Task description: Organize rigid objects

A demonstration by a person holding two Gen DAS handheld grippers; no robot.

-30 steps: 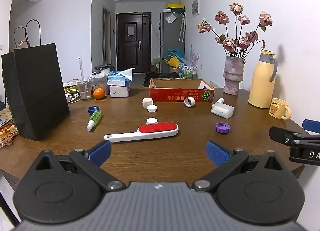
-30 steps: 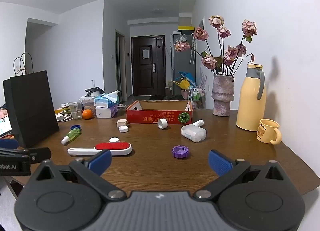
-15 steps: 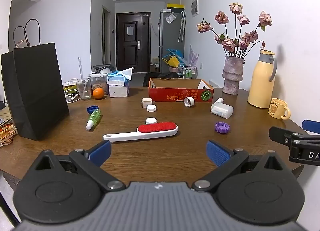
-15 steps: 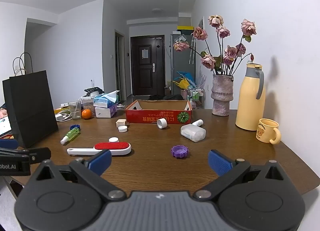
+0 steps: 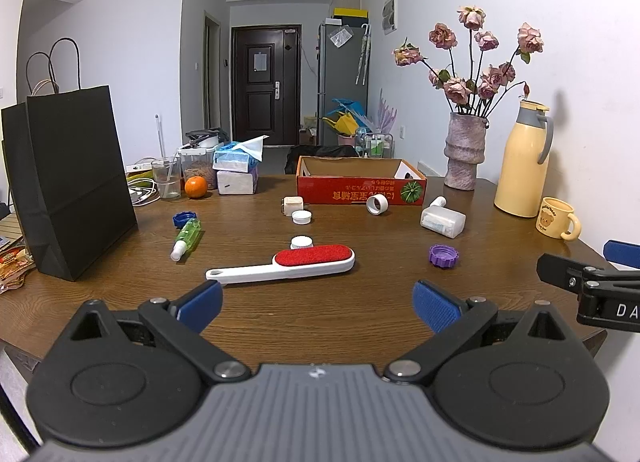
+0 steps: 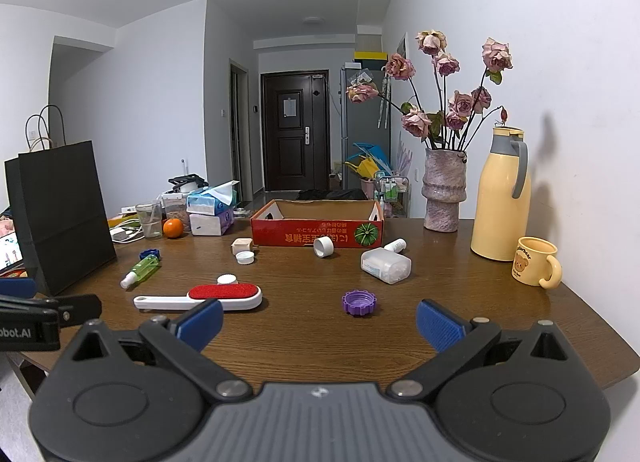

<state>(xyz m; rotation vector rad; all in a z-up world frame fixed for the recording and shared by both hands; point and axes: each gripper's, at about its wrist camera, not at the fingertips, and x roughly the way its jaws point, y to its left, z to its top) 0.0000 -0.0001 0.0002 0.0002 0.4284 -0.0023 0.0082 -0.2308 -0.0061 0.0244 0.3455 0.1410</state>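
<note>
Both our tools are wide open and hold nothing. The brush (image 5: 288, 265) lies sideways on the desk just ahead of our left tool (image 5: 316, 300), probably the nearer one.

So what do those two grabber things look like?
Both match: the left gripper and right gripper have blue ribbed fingertips, black linkage arms with silver pivot screws, round black housings and a ridged grey body. White lettering marks each one's side.

The black left gripper with blue finger pads (image 5: 316, 302) is spread wide, holding nothing. The matching black right gripper (image 6: 320, 320) gapes equally, level beside it.
</note>
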